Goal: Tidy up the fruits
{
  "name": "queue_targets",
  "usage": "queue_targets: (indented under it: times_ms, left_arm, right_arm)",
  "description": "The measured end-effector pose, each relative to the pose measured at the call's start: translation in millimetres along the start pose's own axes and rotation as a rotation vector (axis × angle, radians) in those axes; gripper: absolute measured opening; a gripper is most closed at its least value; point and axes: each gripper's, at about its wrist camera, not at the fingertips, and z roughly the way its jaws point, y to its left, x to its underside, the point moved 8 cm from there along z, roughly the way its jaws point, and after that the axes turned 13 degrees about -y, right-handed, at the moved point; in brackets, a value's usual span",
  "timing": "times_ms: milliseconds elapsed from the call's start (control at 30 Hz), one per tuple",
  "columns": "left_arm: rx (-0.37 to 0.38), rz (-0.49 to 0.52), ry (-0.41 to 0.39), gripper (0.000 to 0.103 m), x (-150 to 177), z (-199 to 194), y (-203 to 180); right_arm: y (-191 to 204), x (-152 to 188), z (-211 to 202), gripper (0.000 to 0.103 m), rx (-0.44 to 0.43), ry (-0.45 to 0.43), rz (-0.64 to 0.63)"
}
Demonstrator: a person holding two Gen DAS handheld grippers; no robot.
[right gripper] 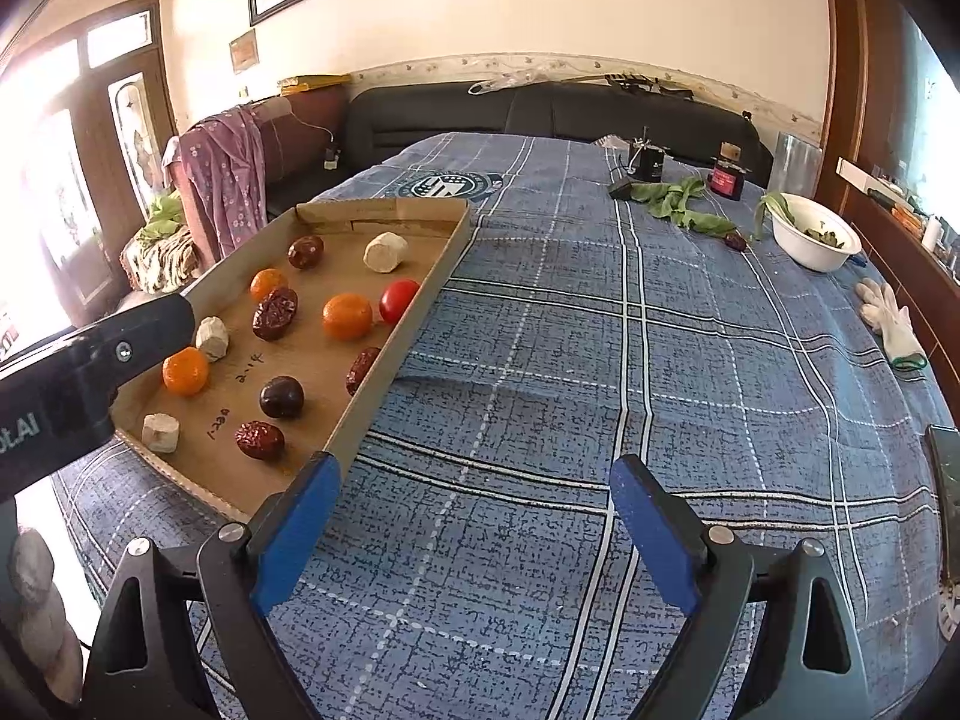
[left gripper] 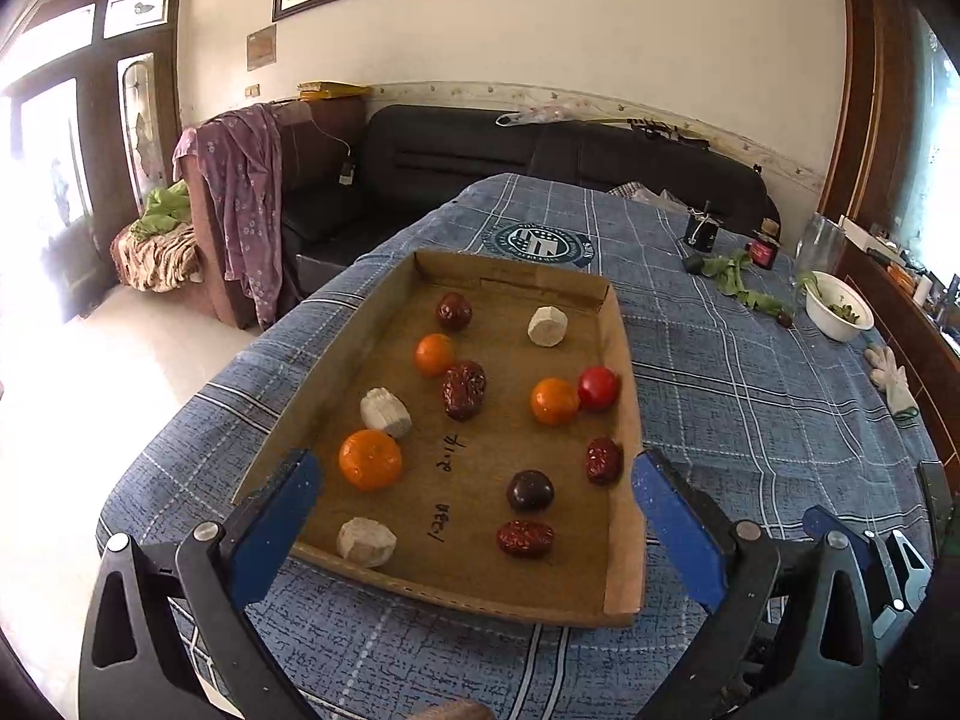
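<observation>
- Your left gripper (left gripper: 474, 483) hangs over the near end of the cardboard tray (left gripper: 621, 456), blue fingers (left gripper: 678, 531) spread wide, nothing between them.
- Your right gripper (right gripper: 471, 507) is likewise wide apart and empty, over bare plaid tablecloth (right gripper: 600, 330) just right of the tray.
- In the tray, loose: three oranges, one nearest (left gripper: 370, 459); a red tomato (left gripper: 598, 387) touching an orange (left gripper: 554, 401); wrinkled red dates (left gripper: 464, 389); a dark round fruit (left gripper: 529, 489); three pale chunks (left gripper: 366, 542).
- A white bowl (right gripper: 816, 238) sits at the table's far right.
</observation>
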Motion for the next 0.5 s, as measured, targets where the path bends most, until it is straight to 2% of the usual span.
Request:
queue_targets:
  times_ms: [500]
  left_arm:
    - [0.038, -0.011, 0.024, 0.103, 6.0, -0.8, -5.5]
  right_arm:
    - [1.9, 2.6, 0.4, 0.095, 0.008, 0.006, -0.008]
